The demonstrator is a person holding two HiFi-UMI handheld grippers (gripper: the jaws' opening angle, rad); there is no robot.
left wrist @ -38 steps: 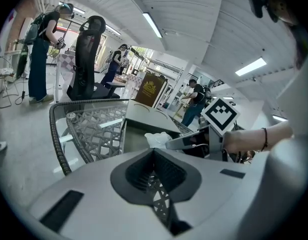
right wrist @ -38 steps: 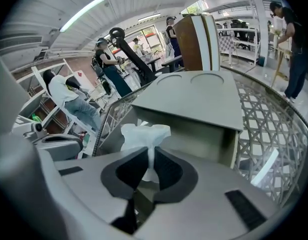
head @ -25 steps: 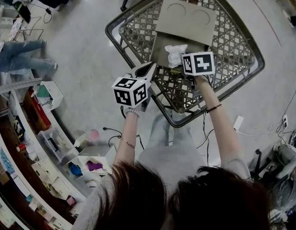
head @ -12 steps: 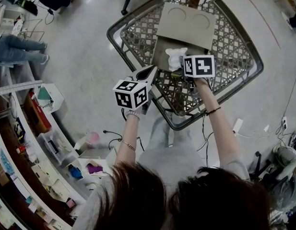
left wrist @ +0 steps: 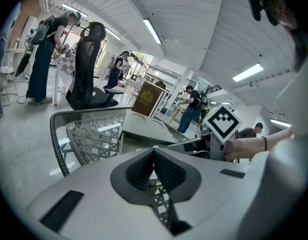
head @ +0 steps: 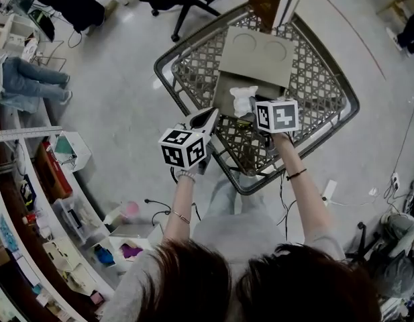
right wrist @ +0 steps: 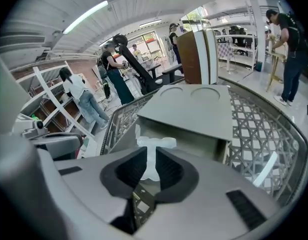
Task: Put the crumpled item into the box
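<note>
White crumpled item (head: 243,99) at open cardboard box (head: 257,45)

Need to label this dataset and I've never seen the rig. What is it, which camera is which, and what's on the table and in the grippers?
There is no robot here: a person holds a two-jaw gripper in each hand. The cubes with black-and-white squares are parts of those grippers. The top-down picture comes from a camera on the person's head. The other two come from cameras riding on each gripper, looking along its jaws. On the lattice table stands an open cardboard box. The right gripper has the white crumpled item between its jaws, which are closing on it, right at the open box. The left gripper hangs by the table's rim, jaws together and empty.
</note>
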